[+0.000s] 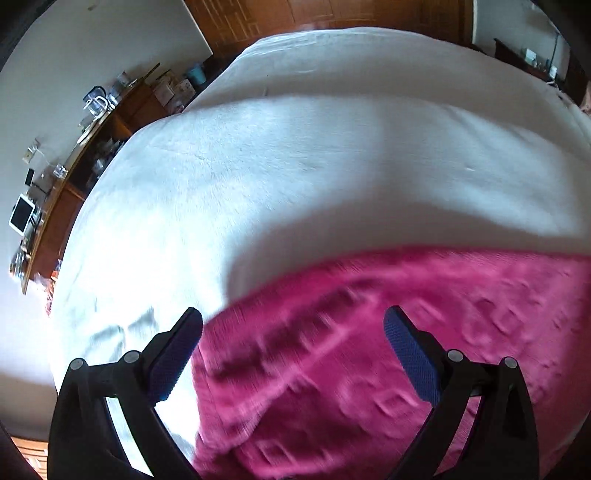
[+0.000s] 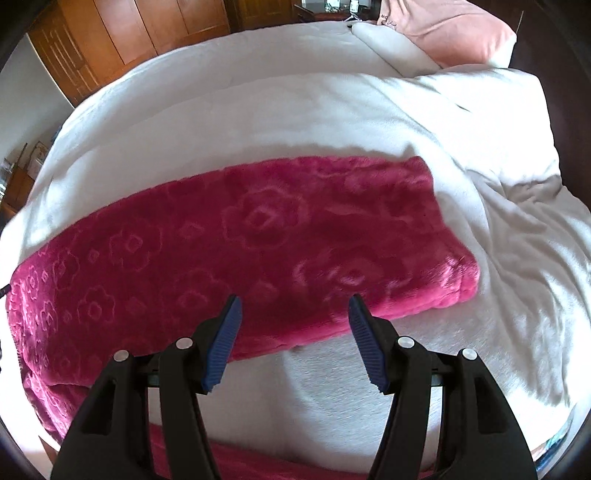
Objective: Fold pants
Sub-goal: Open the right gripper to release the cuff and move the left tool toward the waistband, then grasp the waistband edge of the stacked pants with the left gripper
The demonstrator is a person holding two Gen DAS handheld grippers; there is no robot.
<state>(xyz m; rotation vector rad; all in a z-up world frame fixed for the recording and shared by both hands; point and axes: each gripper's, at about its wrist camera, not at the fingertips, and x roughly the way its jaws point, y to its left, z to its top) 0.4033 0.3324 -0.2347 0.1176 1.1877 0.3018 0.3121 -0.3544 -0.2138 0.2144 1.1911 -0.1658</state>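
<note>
Magenta fleece pants (image 2: 258,236) with an embossed flower pattern lie stretched across a white bedcover (image 2: 295,122). One leg runs left to right and ends at a cuff on the right (image 2: 454,273); another part curls back along the bottom edge. My right gripper (image 2: 293,306) hangs open just above the near edge of that leg, nothing between its blue pads. In the left wrist view the pants (image 1: 369,350) are blurred and fill the lower right. My left gripper (image 1: 293,325) is open over their left end, holding nothing.
A pink pillow (image 2: 450,33) lies at the bed's far right corner. Rumpled white cover (image 2: 524,229) spreads right of the cuff. A wooden wardrobe (image 2: 122,33) stands behind the bed. A cluttered wooden desk (image 1: 92,140) runs along the bed's left side.
</note>
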